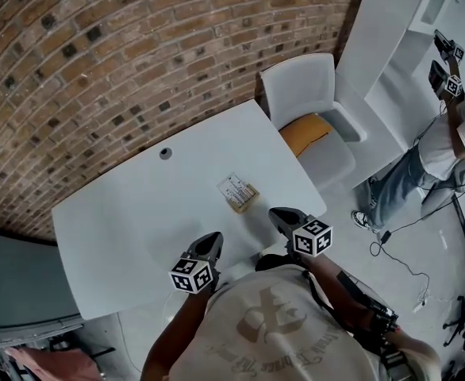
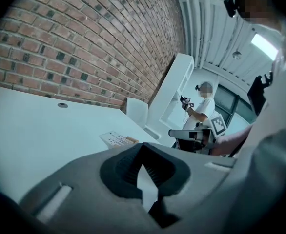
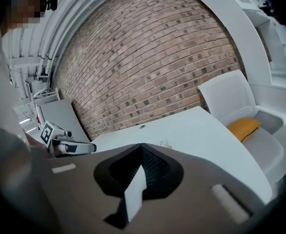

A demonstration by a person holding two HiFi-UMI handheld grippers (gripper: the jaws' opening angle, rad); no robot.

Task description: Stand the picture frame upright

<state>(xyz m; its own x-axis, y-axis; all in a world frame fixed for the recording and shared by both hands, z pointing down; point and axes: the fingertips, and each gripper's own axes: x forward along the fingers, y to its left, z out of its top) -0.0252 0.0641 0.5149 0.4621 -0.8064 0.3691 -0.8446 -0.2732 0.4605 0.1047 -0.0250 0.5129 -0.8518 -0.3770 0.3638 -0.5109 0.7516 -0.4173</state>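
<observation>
The picture frame (image 1: 238, 192) lies flat on the white table (image 1: 137, 213), printed face up, a wooden edge showing at its near side. In the left gripper view the picture frame (image 2: 117, 139) lies ahead on the table; in the right gripper view only a sliver of the picture frame (image 3: 165, 144) peeks over the jaws. My left gripper (image 1: 211, 244) hovers at the table's near edge, shut and empty, well short of the frame. My right gripper (image 1: 280, 215) is also shut and empty, just right of and nearer than the frame. Neither touches it.
A brick wall (image 1: 137, 46) runs behind the table. A white chair with an orange cushion (image 1: 305, 133) stands off the table's far right corner. A small round hole (image 1: 165, 153) marks the tabletop. Another person (image 1: 447, 141) with grippers stands at the right, cables on the floor.
</observation>
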